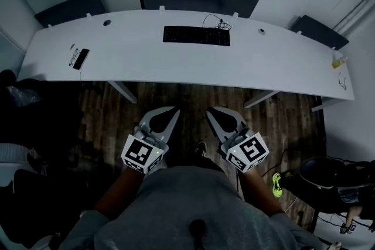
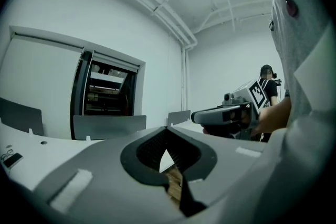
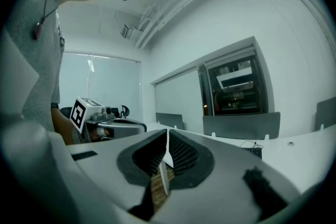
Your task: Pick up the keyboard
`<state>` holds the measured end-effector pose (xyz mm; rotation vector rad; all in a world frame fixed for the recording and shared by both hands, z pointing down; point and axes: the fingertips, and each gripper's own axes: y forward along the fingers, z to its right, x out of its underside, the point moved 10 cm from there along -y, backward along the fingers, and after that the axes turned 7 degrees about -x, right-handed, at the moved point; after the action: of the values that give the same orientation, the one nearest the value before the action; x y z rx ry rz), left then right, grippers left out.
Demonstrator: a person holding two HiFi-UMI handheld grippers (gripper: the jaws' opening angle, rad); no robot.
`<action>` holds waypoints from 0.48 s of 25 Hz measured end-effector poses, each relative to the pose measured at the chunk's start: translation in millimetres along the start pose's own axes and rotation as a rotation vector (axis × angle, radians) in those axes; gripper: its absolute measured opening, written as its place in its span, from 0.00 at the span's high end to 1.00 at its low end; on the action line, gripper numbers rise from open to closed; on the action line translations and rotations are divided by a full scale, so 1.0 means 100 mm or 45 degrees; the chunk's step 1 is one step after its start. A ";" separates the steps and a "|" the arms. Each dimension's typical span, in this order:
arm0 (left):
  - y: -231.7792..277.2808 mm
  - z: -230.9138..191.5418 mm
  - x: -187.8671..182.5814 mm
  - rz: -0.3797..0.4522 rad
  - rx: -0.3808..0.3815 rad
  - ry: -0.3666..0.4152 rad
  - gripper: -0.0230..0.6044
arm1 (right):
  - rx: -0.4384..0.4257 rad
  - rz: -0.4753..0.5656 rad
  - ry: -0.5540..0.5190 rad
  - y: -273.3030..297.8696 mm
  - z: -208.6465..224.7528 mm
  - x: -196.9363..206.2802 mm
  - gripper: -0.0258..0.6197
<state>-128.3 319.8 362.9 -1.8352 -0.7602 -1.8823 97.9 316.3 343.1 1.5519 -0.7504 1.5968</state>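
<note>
**Keyboard flat on the worktop, both grippers closed and empty**

The black keyboard [image 1: 196,36] lies flat at the middle of the white curved worktop [image 1: 176,67], near its far edge. A thin cable [image 1: 215,22] sits just behind it. A dark phone [image 1: 81,58] lies well to the left. Over the wooden floor [image 1: 187,99], short of the worktop, the left hand-held gripper [image 1: 173,109] and right hand-held gripper [image 1: 210,109] have their jaws pressed together on nothing.

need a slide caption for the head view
Jaws shut, the left gripper and right gripper hover over the wooden floor, short of the curved white desk where the black keyboard lies untouched.
</note>
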 end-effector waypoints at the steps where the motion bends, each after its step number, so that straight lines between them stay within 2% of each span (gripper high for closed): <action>1: 0.07 0.00 -0.01 -0.004 -0.001 0.004 0.96 | -0.003 -0.003 -0.005 0.00 0.07 0.00 0.92; 12: 0.78 -0.05 -0.08 -0.047 -0.063 0.011 0.95 | -0.053 -0.043 0.001 0.02 0.86 0.07 0.92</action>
<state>-83.1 256.1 362.8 -1.8533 -0.7558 -1.9472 142.7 244.3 357.7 1.5265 -0.7492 1.5477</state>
